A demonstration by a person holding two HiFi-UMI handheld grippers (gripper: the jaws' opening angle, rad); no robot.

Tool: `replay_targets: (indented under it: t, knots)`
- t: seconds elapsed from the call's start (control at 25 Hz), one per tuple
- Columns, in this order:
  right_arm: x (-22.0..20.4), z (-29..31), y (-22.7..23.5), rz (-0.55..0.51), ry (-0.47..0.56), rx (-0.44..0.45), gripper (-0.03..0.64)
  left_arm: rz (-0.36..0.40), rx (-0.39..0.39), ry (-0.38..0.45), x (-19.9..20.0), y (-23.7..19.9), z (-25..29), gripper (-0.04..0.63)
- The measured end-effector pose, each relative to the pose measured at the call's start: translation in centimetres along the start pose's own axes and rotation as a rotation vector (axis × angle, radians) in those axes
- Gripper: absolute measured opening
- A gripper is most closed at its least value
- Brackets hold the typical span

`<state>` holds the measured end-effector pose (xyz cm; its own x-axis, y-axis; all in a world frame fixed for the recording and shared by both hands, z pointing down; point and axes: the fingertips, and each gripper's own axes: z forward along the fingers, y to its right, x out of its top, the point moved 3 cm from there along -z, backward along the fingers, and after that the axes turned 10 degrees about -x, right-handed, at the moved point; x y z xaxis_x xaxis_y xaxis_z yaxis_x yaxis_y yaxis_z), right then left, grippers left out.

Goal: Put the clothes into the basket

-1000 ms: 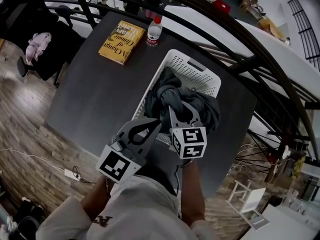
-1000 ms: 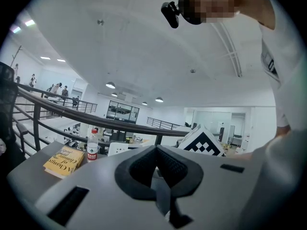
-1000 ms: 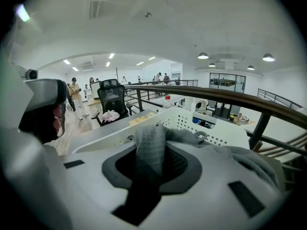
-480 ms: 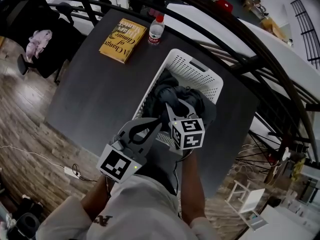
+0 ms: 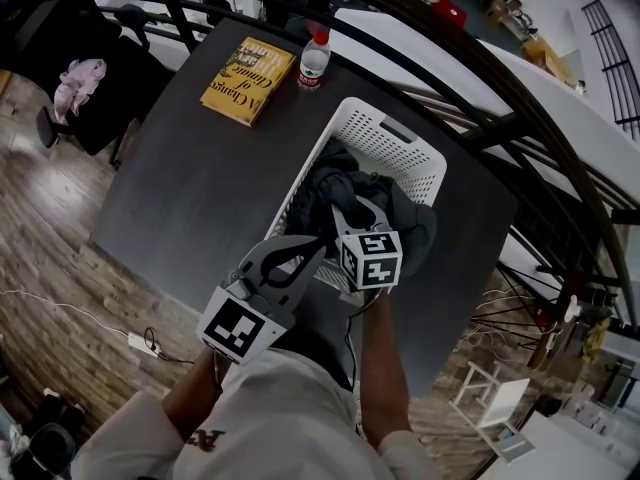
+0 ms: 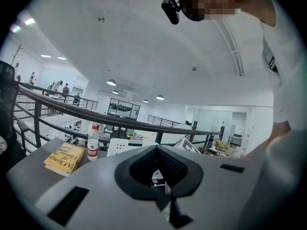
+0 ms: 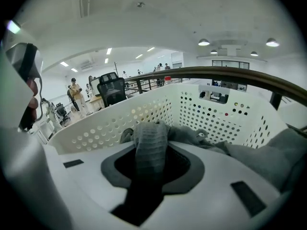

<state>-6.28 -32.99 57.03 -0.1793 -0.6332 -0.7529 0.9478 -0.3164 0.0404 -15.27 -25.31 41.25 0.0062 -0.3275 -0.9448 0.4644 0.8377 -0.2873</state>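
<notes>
A white perforated basket [image 5: 385, 128] stands on the dark table [image 5: 190, 198], holding a heap of dark grey clothes [image 5: 340, 183]. Part of a garment hangs over the basket's right rim [image 5: 420, 230]. My right gripper [image 5: 353, 211] reaches over the basket's near edge into the heap. In the right gripper view a ribbed grey cuff [image 7: 150, 143] runs between the jaws of the right gripper [image 7: 151, 159], which are opening, while the pads still hold it; the basket wall [image 7: 211, 114] rises behind. My left gripper [image 5: 316, 244] hovers just left of the basket's near corner, shut and empty, as the left gripper view shows of the left gripper [image 6: 158, 151].
A yellow book [image 5: 246, 79] and a water bottle [image 5: 313, 61] lie at the table's far end, the book [image 6: 64, 158] and bottle [image 6: 92, 143] also showing in the left gripper view. A dark railing [image 5: 450, 53] curves behind the table. A chair with pink cloth [image 5: 75, 88] stands left.
My right gripper has pushed a little further over the basket and lower, and the grey clothes have settled deeper inside. The left gripper has hardly moved.
</notes>
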Motion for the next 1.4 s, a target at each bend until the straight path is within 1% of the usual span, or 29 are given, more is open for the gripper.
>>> replay_targets:
  t: [0.2,0.32,0.4,0.8,0.92,1.04,1.2,1.4]
  knots:
    - [-1.1,0.9,0.6,0.013,-0.035,-0.027,0.118,0.003,0.004,0.001,-0.1,-0.2,-0.4,-0.006]
    - [-1.3,1.1,0.7,-0.001,-0.045,-0.057,0.134,0.01,0.002,0.004,0.0,-0.2,-0.6,-0.006]
    - [-1.2,1.1,0.8,-0.011,-0.045,-0.071,0.15,0.014,0.001,0.004,0.1,-0.2,-0.7,-0.006]
    - [-1.1,1.1,1.0,-0.047,-0.043,-0.109,0.18,0.014,0.012,0.01,0.2,-0.3,-1.3,-0.006]
    - [-0.8,0.8,1.0,-0.061,-0.045,-0.119,0.206,0.012,0.016,0.013,0.3,-0.2,-1.4,-0.006]
    - [-0.5,0.5,0.7,-0.095,-0.045,-0.111,0.246,0.014,0.018,0.017,0.3,-0.1,-1.4,-0.006]
    - [0.9,-0.4,-0.1,-0.152,-0.014,-0.076,0.321,0.017,0.019,0.021,0.5,0.0,-1.5,-0.006]
    - [2.5,-1.3,-0.4,-0.183,0.038,-0.079,0.33,0.018,0.019,0.022,0.7,0.5,-1.5,-0.006]
